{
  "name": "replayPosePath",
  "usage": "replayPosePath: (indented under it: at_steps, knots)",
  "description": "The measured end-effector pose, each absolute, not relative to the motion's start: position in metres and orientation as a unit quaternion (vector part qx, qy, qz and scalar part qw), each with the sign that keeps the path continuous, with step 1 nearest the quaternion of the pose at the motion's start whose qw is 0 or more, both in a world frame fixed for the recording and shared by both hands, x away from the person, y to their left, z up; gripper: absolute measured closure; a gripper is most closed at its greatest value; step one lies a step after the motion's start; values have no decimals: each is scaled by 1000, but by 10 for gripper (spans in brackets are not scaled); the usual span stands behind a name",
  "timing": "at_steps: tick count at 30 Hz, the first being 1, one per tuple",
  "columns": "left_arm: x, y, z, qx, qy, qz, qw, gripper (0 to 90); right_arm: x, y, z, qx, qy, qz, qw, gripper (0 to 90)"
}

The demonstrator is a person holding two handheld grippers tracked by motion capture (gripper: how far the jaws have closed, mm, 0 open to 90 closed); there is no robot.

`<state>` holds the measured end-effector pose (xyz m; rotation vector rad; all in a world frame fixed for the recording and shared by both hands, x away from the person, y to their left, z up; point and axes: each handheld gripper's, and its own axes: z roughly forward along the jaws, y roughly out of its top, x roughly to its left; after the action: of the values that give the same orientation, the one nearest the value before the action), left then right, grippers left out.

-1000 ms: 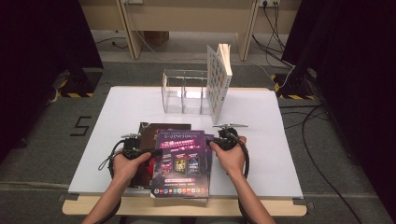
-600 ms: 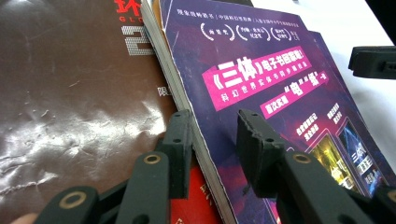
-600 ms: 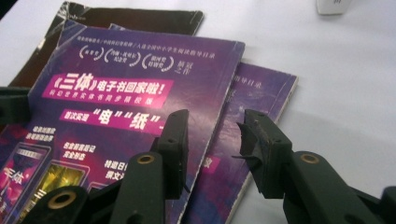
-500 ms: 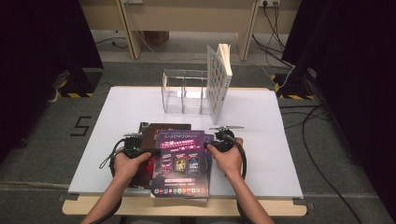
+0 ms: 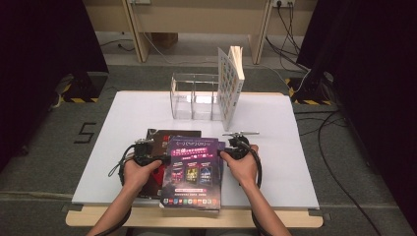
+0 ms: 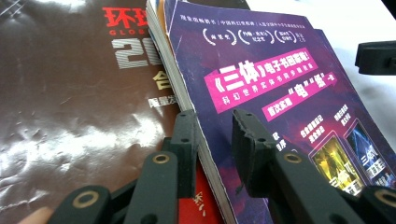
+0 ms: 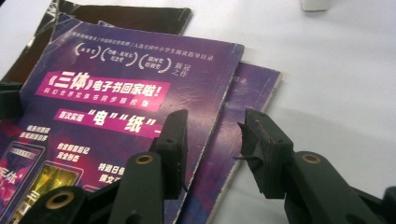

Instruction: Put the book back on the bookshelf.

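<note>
Two grippers flank the purple book (image 5: 192, 169), low centre in the high view, atop the stack; I judge the lift not begun. Left gripper view: left gripper (image 6: 212, 140) has been closing, straddling the book's edge, contact probably incomplete. Right gripper view: right gripper (image 7: 212, 140) released, straddling the opposite edge.

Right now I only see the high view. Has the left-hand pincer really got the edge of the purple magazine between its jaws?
Observer: Yes. The left gripper has the page edge of the purple magazine between its jaws. They have just been closing, but a gap shows at the pads.
Operator: And the other pincer?
Observer: The right gripper stands open across two edges, the top cover's and that of a second purple magazine lying beneath it.
Operator: What lies under the left side?
Observer: A glossy brown magazine with red lettering on its cover.
</note>
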<state>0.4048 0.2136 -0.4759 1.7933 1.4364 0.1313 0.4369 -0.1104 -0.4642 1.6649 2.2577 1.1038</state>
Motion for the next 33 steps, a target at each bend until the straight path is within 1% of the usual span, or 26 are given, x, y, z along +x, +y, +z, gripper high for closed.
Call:
replayPosePath:
  at_steps: [10,27,33]
  knots:
    - [402,202,-474,727,549,62,408,701,439,-119,-466,562,743,360,59,598]
    - [399,186,-477,739,531,46,412,695,444,-124,-473,569,742,351,48,577]
    - [400,184,-477,741,531,47,408,692,448,-126,-476,574,736,357,36,553]
